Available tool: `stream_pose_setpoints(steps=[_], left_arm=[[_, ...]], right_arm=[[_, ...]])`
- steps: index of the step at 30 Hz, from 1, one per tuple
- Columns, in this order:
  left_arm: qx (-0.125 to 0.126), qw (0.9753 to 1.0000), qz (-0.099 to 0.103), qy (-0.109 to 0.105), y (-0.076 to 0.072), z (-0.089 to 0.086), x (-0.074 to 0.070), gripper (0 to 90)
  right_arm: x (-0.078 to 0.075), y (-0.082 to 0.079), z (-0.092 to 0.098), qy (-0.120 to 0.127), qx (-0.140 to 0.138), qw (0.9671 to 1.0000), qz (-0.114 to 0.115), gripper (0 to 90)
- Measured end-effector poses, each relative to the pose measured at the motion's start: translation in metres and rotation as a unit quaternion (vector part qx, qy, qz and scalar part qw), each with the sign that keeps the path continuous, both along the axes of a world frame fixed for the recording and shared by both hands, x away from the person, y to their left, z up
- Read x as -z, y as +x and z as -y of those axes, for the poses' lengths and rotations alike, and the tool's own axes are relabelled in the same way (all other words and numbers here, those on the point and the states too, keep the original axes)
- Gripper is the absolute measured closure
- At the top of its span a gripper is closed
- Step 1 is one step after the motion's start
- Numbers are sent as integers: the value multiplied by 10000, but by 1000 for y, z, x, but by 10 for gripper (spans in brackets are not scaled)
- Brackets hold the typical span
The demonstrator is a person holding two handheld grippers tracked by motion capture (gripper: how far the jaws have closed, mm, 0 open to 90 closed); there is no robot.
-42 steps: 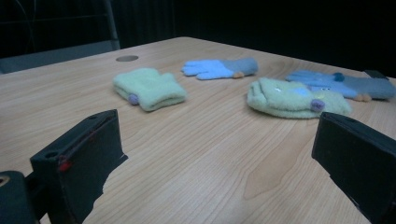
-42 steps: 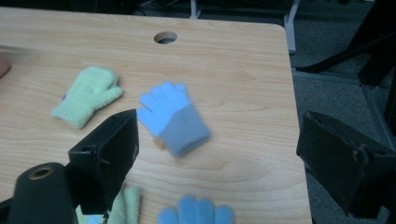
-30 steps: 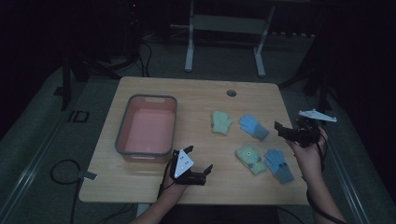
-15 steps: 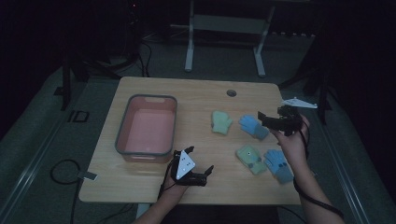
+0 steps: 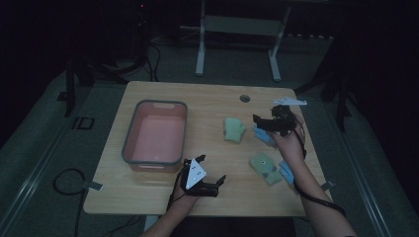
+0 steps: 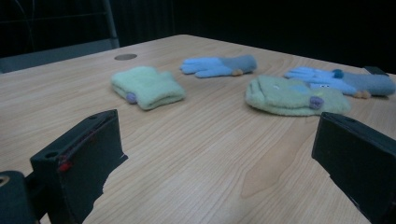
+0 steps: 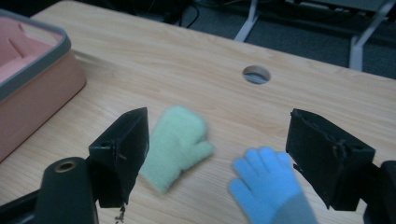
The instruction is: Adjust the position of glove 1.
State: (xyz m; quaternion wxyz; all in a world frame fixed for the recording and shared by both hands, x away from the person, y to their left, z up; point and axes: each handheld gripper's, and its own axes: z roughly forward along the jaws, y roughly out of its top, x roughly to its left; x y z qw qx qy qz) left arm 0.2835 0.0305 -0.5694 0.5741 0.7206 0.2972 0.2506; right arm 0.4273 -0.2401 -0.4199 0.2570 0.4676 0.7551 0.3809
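Two pale green mittens and two blue gloves lie on the right half of the wooden table. In the high view the far green mitten (image 5: 233, 129) is left of the far blue glove (image 5: 263, 137). The near green mitten (image 5: 264, 166) and near blue glove (image 5: 286, 173) lie closer to the person. My right gripper (image 5: 264, 122) hovers open over the far blue glove (image 7: 268, 183), with the green mitten (image 7: 180, 144) by its left jaw. My left gripper (image 5: 206, 171) rests open near the front edge, facing all the gloves, among them a green mitten (image 6: 147, 86), with nothing between its jaws.
A pink bin with a grey rim (image 5: 129, 133) stands on the left half of the table, seemingly with nothing inside; its wall (image 7: 32, 100) is left of my right gripper. A round cable hole (image 5: 244, 98) sits near the far edge. Beyond the table stands a metal frame.
My right gripper has moved left and forward from the table's right edge to above the far blue glove. The left gripper has stayed where it was.
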Motion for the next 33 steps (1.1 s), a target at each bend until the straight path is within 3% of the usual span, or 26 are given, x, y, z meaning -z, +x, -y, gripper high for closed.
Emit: stream_pose_setpoints(steps=[13, 20, 26, 33], left_arm=[[21, 10000, 28, 41, 0, 0, 0, 21], [41, 10000, 26, 14, 0, 0, 0, 21], [45, 10000, 34, 29, -1, 0, 0, 21], [61, 10000, 22, 8, 0, 0, 0, 21]], right_arm=[[35, 31, -43, -240, -321, 9984, -404, 292], [59, 50, -59, -381, -429, 9950, -813, 330], [78, 64, -65, -457, -425, 9928, -1019, 437], [96, 79, -66, -528, -375, 9887, -1349, 479]])
